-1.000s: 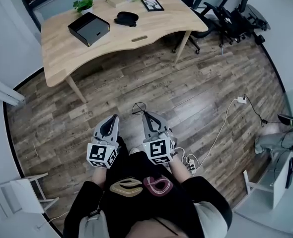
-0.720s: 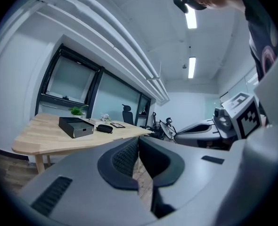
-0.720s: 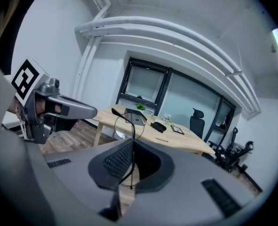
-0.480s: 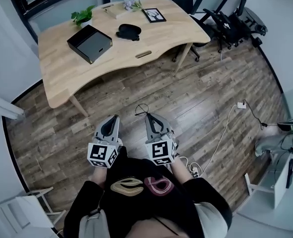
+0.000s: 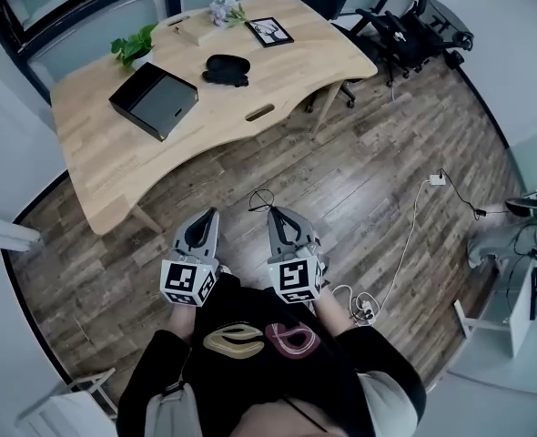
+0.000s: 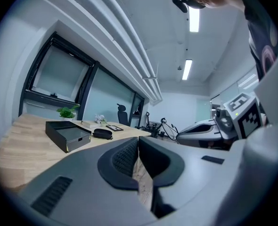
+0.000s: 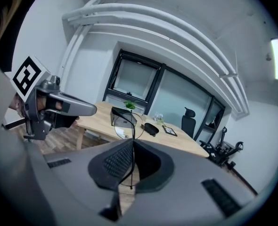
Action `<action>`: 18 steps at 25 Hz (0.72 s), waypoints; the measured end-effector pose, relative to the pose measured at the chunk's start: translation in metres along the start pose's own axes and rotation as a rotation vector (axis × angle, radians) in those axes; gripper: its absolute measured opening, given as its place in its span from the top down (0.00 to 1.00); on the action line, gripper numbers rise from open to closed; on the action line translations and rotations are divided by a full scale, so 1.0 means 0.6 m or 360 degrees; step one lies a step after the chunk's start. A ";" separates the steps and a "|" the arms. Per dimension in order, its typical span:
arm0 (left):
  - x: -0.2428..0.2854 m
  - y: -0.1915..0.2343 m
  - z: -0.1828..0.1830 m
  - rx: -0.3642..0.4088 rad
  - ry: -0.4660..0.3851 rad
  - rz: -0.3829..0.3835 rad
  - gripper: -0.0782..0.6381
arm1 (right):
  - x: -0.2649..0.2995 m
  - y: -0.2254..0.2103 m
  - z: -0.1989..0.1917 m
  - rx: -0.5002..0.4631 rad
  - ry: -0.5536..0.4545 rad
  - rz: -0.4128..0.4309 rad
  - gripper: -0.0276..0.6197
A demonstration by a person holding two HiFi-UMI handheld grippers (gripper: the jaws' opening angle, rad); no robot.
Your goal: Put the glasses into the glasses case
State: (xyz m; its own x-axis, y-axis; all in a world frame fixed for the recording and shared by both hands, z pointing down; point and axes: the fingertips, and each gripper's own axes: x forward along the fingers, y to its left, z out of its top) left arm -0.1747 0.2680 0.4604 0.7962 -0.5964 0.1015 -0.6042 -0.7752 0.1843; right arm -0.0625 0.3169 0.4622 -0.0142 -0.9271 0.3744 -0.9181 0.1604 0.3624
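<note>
Pinched by a thin wire of the frame in the clenched right gripper [image 7: 132,149], well short of the table [image 5: 114,162]: glasses [image 7: 125,123] with round lenses and a fine metal rim. Probably light, springy and easily bent; best gripped by the frame, off the lenses. Waiting on the table: 1 black oval case [image 5: 226,69], matte, likely hard-shelled. Left gripper [image 6: 138,142] closed on nothing.

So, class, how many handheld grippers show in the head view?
2. The left gripper is below centre over the floor, fingers shut and empty; the right gripper is beside it, fingers shut on the glasses. None appears hidden.
</note>
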 end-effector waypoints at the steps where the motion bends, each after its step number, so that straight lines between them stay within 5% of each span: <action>1: 0.004 0.008 0.001 0.0000 0.0003 -0.0012 0.87 | 0.008 0.002 0.002 0.0001 0.0008 -0.0010 0.94; 18: 0.030 0.085 0.001 -0.0001 0.0045 -0.0082 0.87 | 0.080 0.021 0.025 0.0023 0.0044 -0.0051 0.94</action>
State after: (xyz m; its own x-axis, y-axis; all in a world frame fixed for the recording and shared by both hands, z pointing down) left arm -0.1913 0.2176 0.4708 0.8268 -0.5497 0.1192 -0.5624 -0.8046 0.1905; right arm -0.0810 0.2694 0.4718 0.0259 -0.9220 0.3864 -0.9235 0.1259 0.3623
